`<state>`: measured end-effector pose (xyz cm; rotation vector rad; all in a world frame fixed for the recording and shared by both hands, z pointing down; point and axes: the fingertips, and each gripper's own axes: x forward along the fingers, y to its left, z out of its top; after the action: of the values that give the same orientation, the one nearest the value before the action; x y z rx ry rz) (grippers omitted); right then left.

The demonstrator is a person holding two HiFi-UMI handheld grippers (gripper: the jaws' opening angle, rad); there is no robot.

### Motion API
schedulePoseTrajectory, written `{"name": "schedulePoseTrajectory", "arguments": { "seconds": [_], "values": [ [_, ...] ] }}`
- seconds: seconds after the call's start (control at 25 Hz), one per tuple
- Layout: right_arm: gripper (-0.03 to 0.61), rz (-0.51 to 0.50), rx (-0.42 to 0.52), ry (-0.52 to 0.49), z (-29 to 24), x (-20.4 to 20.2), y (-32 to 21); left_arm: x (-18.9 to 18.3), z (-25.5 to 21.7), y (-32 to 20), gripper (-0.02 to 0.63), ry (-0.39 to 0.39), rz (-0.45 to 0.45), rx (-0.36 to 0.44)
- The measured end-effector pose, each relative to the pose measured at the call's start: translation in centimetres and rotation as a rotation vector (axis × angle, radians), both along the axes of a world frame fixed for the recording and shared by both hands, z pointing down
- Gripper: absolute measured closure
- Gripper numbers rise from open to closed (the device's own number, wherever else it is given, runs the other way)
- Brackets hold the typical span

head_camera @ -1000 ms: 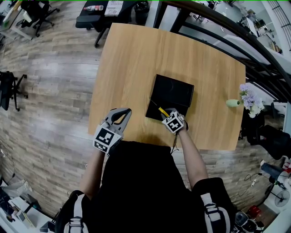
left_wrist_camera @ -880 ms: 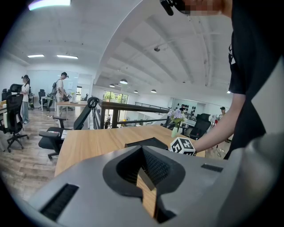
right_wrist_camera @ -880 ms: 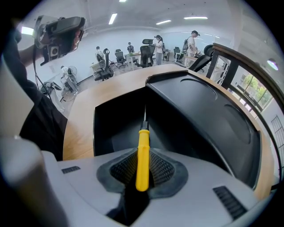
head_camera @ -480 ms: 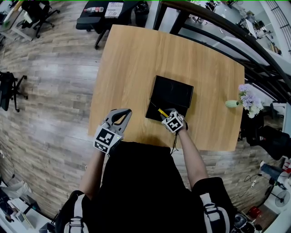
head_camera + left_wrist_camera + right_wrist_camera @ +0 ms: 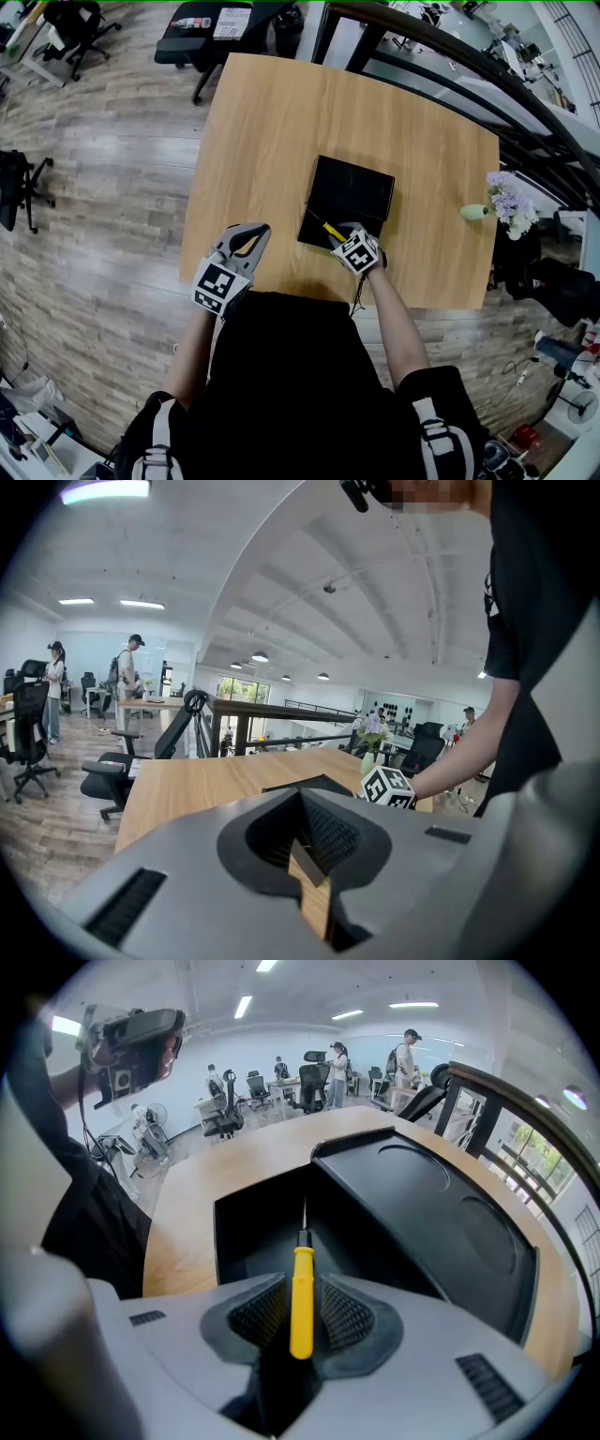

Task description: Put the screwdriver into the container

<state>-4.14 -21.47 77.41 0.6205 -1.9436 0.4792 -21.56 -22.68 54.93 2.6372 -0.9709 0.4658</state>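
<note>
Head view: we look steeply down on a pale wooden table standing on a grey plank floor. A black container lies open near the table's near edge. The right gripper reaches over the container's near rim and carries a yellow-handled screwdriver, whose handle shows just above the black interior. The left gripper rests to the left, well apart from the container, over bare wood. A small vase of flowers stands at the table's far right edge.

Left gripper view: we see the left gripper with its two jaws pressed together and nothing pinched between them; only a sliver of the table shows through the gap behind the tips. Beyond, the container lies low on the wood, with the marker cube of the right gripper beside it.

Right gripper view: we see the right gripper pinching the screwdriver by its yellow handle, the ribbed pads close on either side. The thin metal shaft points forward, over the open compartment of the container. The lid lies open to the right. The screwdriver has not been set down inside.
</note>
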Motion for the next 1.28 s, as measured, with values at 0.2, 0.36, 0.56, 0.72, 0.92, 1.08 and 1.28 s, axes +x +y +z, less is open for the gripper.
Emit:
{"name": "schedulePoseTrajectory", "arguments": {
  "seconds": [0.2, 0.36, 0.56, 0.72, 0.92, 1.08, 1.28],
  "values": [
    [0.453, 0.013, 0.041, -0.039, -1.1, 0.2, 0.1, 0.4, -0.2, 0.2, 0.592, 0.007, 0.008, 0.01],
    [0.468, 0.057, 0.054, -0.072, -2.1, 0.7, 0.7, 0.9, -0.4, 0.6, 0.591, 0.007, 0.018, 0.018],
    [0.52, 0.082, 0.111, -0.099, -3.7, 1.7, 1.3, 2.1, -0.7, 1.2, 0.591, 0.001, 0.035, 0.027],
    [0.541, 0.089, 0.151, -0.13, -5.4, 2.4, 1.8, 3.2, -1.5, 1.7, 0.591, -0.002, 0.027, 0.039],
    [0.552, 0.104, 0.196, -0.186, -7.7, 3.4, 2.4, 4.3, -2.4, 2.6, 0.591, -0.004, 0.009, 0.049],
    [0.554, 0.097, 0.25, -0.242, -10.4, 3.6, 2.5, 4.9, -2.8, 3.5, 0.591, -0.009, 0.001, 0.055],
    [0.554, 0.108, 0.291, -0.305, -13.4, 3.8, 2.7, 6.1, -3.4, 4.3, 0.591, -0.013, 0.008, 0.066]
  ]
}}
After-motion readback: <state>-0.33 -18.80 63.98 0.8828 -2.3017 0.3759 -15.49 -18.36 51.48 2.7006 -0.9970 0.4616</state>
